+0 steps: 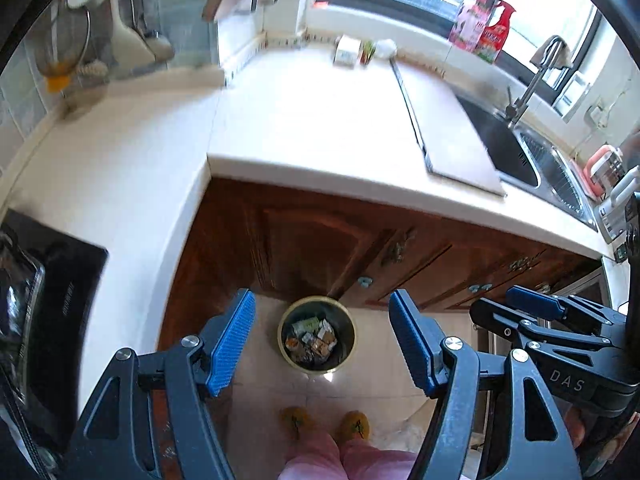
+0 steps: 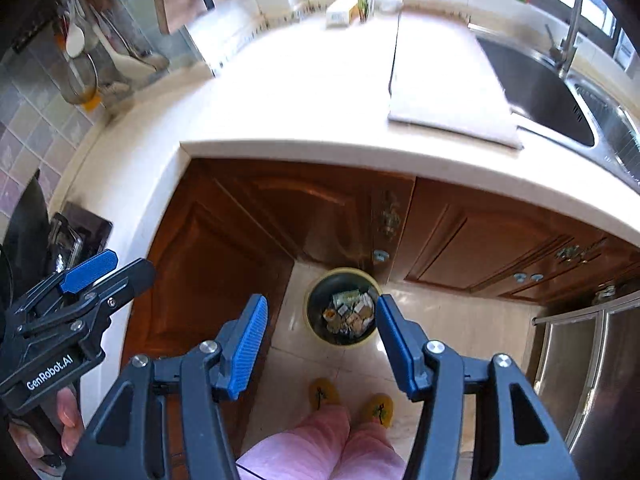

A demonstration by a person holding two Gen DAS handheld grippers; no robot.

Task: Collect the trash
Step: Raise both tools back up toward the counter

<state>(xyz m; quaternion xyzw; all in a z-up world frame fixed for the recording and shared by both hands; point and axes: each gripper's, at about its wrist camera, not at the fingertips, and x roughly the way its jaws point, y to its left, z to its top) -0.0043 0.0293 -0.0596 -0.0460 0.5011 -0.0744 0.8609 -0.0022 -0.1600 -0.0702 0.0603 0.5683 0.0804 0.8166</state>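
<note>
Both tools hang released and empty — left tool [image 1: 322, 338], right tool [image 2: 322, 340] — high above the floor. The trash bin [image 1: 317, 334], already holding wrappers, stands straight below them at the cabinet corner — neither hand is nearer.

A home kitchen: white countertop [image 1: 304, 120], steel sink [image 1: 532, 156] with tap, wooden cabinets [image 2: 248, 232], probably a cooktop [image 1: 60, 292].

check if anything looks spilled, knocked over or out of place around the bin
Nothing stands out. The bin stands upright on the floor by the cabinets, with the trash inside it and none visible on the tiles around it. Both grippers are open and empty.
</note>
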